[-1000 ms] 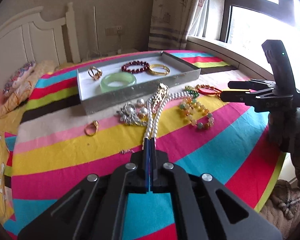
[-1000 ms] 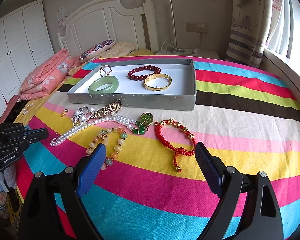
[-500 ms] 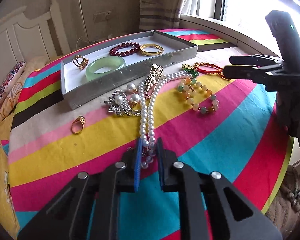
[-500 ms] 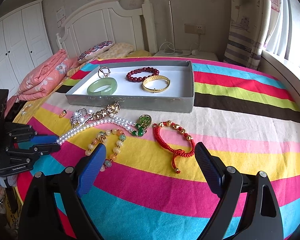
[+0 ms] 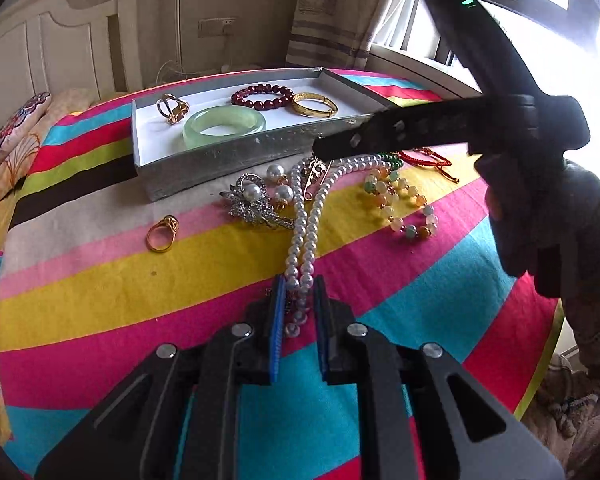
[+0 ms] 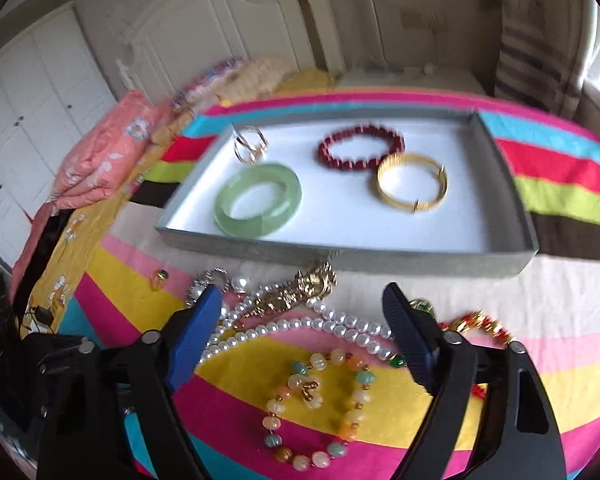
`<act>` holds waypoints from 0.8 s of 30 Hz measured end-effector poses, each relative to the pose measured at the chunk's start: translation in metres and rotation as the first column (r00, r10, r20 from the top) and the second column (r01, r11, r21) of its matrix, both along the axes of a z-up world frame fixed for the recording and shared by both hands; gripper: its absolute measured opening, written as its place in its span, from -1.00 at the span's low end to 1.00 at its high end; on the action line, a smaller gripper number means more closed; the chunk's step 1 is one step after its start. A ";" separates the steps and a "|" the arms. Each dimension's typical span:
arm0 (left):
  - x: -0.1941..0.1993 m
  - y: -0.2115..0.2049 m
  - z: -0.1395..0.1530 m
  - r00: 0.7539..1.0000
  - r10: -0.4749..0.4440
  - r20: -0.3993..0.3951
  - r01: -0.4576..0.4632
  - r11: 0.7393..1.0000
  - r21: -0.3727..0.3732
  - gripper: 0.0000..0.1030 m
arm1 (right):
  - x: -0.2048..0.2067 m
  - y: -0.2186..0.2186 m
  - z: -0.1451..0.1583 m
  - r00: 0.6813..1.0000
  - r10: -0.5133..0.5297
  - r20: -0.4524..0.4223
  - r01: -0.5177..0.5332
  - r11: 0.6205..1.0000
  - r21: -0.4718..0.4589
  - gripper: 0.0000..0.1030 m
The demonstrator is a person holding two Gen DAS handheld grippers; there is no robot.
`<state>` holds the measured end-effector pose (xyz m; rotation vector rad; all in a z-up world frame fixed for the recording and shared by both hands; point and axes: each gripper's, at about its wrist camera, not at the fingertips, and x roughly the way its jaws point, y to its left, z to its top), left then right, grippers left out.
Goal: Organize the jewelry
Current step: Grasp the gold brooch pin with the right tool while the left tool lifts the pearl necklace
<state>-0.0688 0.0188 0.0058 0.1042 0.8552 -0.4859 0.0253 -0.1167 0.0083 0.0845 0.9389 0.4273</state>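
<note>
The left gripper (image 5: 298, 300), clamped shut a second earlier, parted slightly and came to sit with the near end of the pearl necklace (image 5: 306, 224) between its blue pads. The right gripper (image 6: 304, 336) swept in across the bed toward the tray (image 6: 420, 258). Its jaws were closing over the pearls and the gold brooch (image 6: 296, 298), not yet pressing them.

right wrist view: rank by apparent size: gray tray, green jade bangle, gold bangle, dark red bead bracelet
1. gray tray, clearly the largest
2. green jade bangle
3. and 4. gold bangle and dark red bead bracelet look about alike; the bracelet lies farther back, so I won't rank them.
</note>
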 end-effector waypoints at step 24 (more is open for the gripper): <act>-0.011 -0.018 -0.003 1.000 -0.020 -0.005 0.020 0.998 0.064 0.59 | -0.034 0.018 0.015 0.983 0.030 0.179 -0.024 0.999 -0.036 -0.64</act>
